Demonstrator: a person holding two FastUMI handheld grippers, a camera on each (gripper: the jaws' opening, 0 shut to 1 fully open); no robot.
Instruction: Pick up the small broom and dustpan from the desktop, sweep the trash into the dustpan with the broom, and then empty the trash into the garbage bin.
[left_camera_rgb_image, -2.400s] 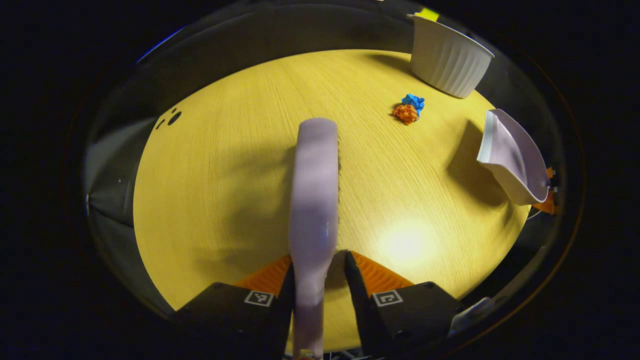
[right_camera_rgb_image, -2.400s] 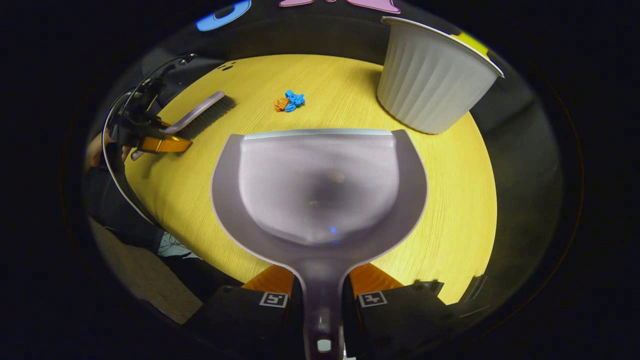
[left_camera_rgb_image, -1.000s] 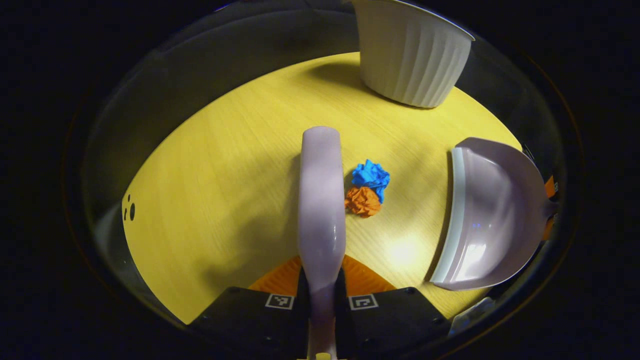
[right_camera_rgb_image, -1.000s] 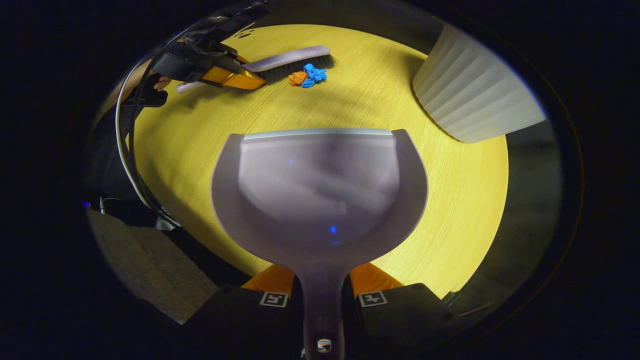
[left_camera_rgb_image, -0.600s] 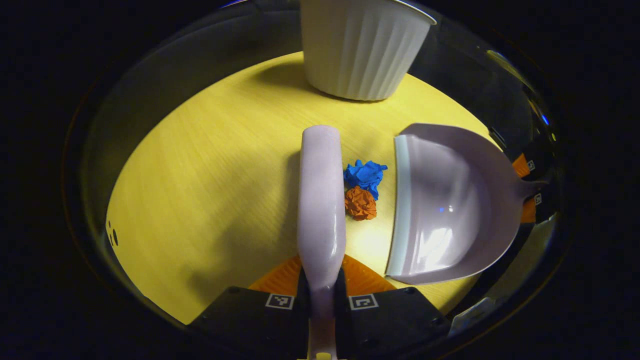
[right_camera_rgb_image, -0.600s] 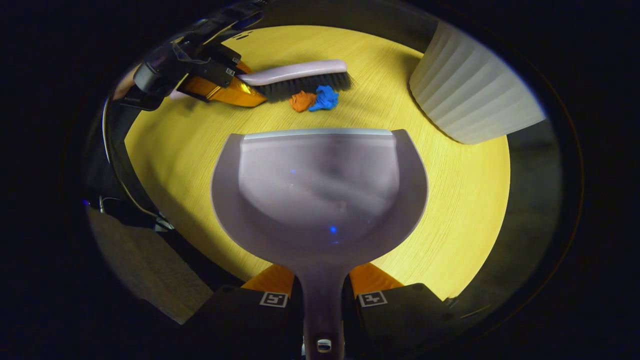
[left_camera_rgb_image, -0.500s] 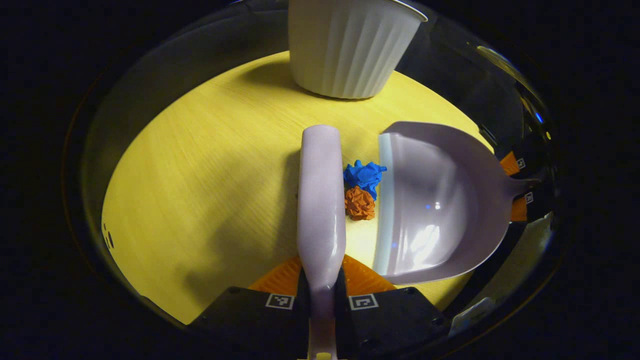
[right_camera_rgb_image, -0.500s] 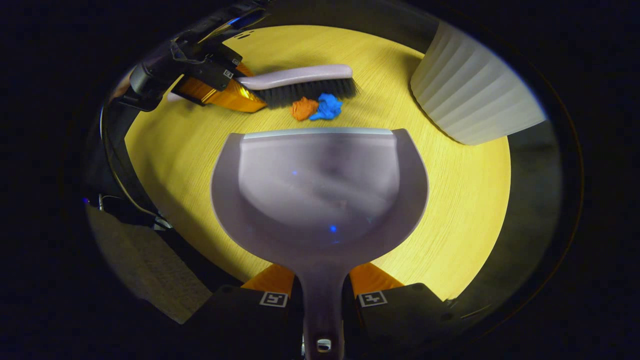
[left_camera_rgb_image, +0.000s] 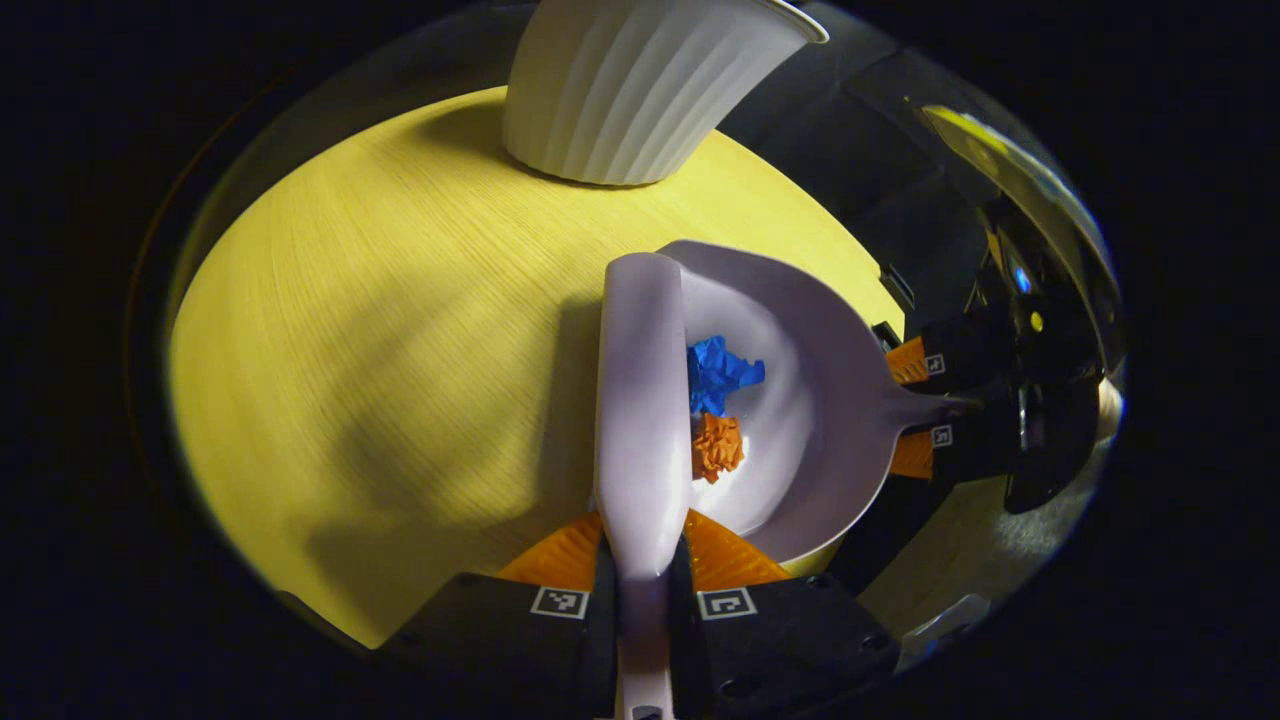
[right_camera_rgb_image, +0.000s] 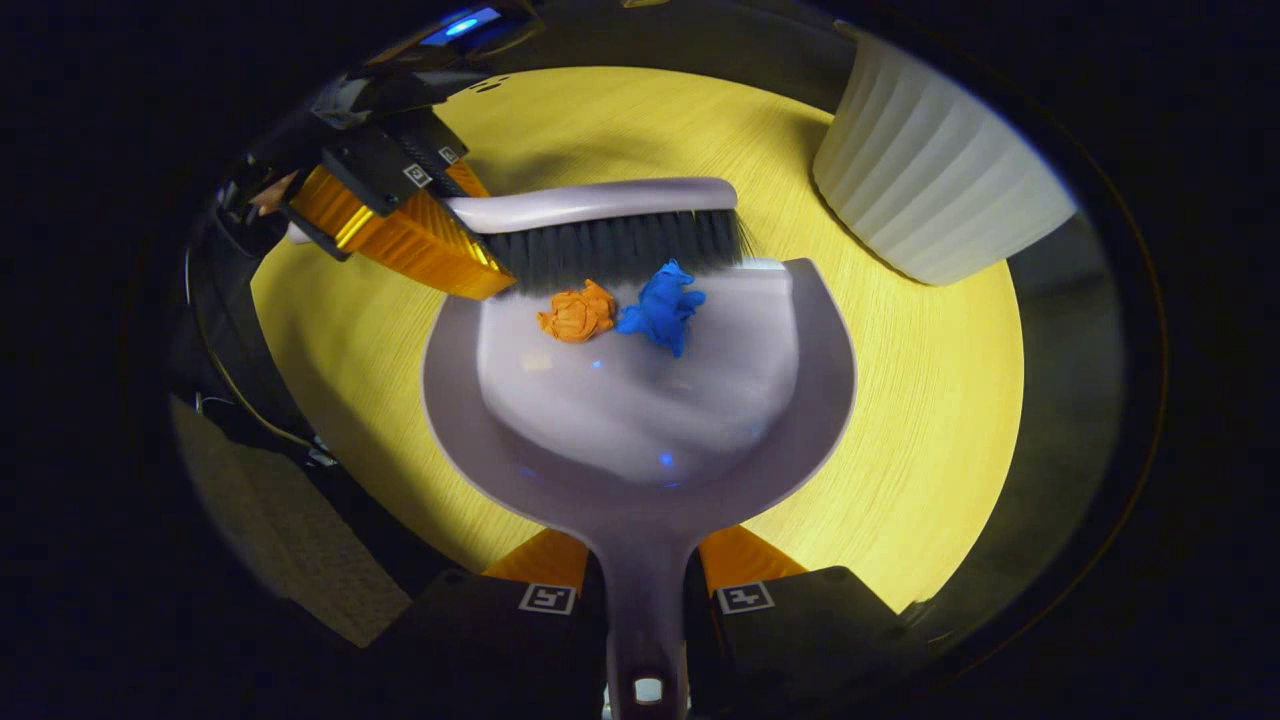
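My left gripper (left_camera_rgb_image: 643, 560) is shut on the handle of the small lilac broom (left_camera_rgb_image: 640, 390). In the right gripper view the broom (right_camera_rgb_image: 600, 215) rests its black bristles at the dustpan's front lip, with that left gripper (right_camera_rgb_image: 400, 210) at its handle. The lilac dustpan (right_camera_rgb_image: 640, 400) lies flat on the yellow desktop (right_camera_rgb_image: 920, 400), its handle held by my shut right gripper (right_camera_rgb_image: 645, 580). An orange paper ball (right_camera_rgb_image: 577, 312) and a blue paper ball (right_camera_rgb_image: 662, 305) sit inside the pan just behind the bristles. In the left gripper view the dustpan (left_camera_rgb_image: 810, 400), blue ball (left_camera_rgb_image: 720, 370), orange ball (left_camera_rgb_image: 718, 447) and right gripper (left_camera_rgb_image: 915, 410) lie to the right of the broom.
A white ribbed garbage bin (right_camera_rgb_image: 930, 190) stands on the desktop at the far right of the dustpan; in the left gripper view the bin (left_camera_rgb_image: 630, 80) is straight ahead past the broom. The round table's edge curves close behind both grippers.
The broom has pushed the orange and blue paper balls over the dustpan's lip into the pan. The dustpan and broom have closed together; the bin has shifted left in the left gripper view.
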